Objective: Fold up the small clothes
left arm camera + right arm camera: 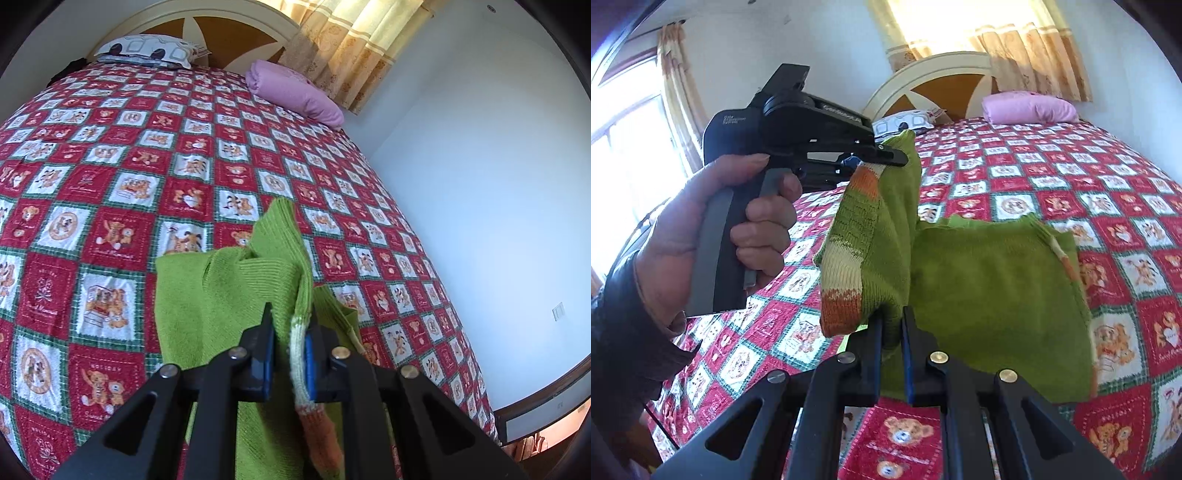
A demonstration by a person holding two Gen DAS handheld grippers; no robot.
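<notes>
- Two grippers hold one green knitted sweater [990, 295] above the bed [110, 192], near its foot end, well away from the pink pillow [295, 92].
- Left gripper [290, 332] is clamped on the striped cuff edge — white and orange bands show between its blue pads.
- Right gripper [890, 332] is pinched closed on a green fold beside another striped cuff.
- Much of the sweater hangs bunched between them, part of it draped toward the patchwork bedspread [1071, 177].
- Risk, as I judge it: the thin knit edge could slip from either grip if the grippers pull apart — the fold would then land crooked.
- Bunched layers may trap a sleeve inside.
</notes>
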